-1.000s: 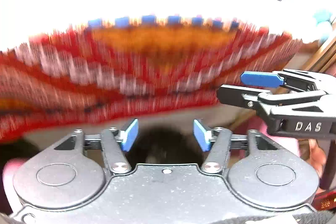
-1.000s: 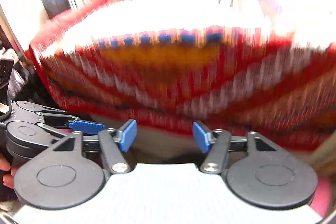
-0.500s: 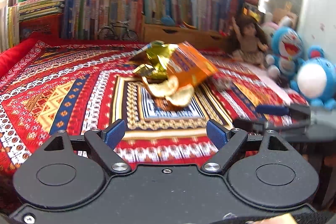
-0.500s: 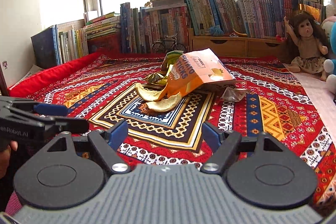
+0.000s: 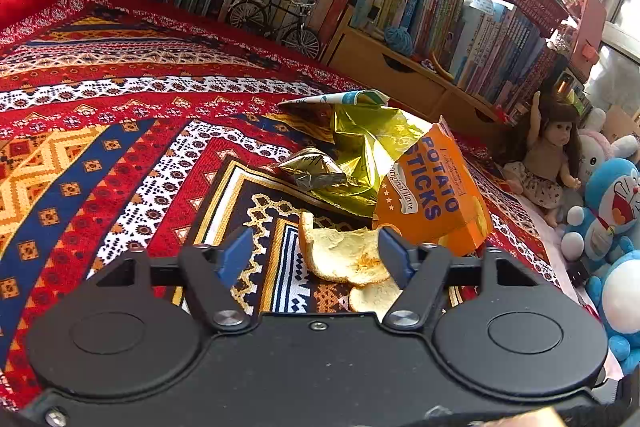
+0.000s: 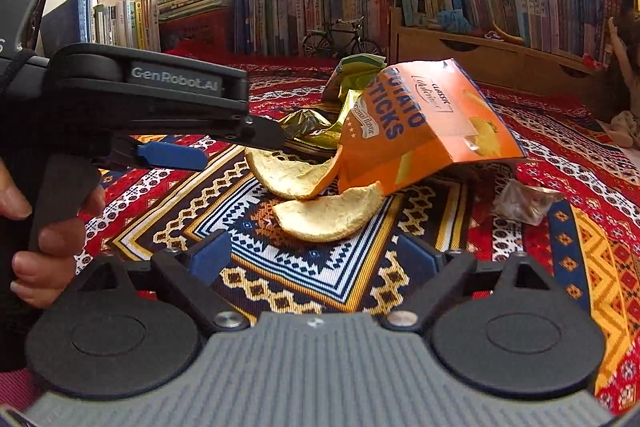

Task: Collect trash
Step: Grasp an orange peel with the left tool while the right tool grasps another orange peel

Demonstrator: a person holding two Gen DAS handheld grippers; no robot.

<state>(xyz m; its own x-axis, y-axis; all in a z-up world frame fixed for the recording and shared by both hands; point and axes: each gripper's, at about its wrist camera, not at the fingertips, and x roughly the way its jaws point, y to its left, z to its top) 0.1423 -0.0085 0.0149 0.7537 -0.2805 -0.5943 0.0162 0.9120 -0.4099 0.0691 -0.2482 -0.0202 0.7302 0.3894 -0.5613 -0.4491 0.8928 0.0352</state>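
Your left tongs (image 5: 316,259) are spread and empty, with the upper peel (image 5: 344,255) lying straight ahead between the pads, its long axis crosswise. Your right tongs (image 6: 312,259), also spread, sit short of the lower peel (image 6: 328,215) on the patterned blanket (image 6: 592,267).

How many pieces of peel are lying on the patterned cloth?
2. One curved peel lies against the lower edge of the orange potato sticks bag; the second peel lies just in front of it, nearer the camera. More could be hidden under the bag.
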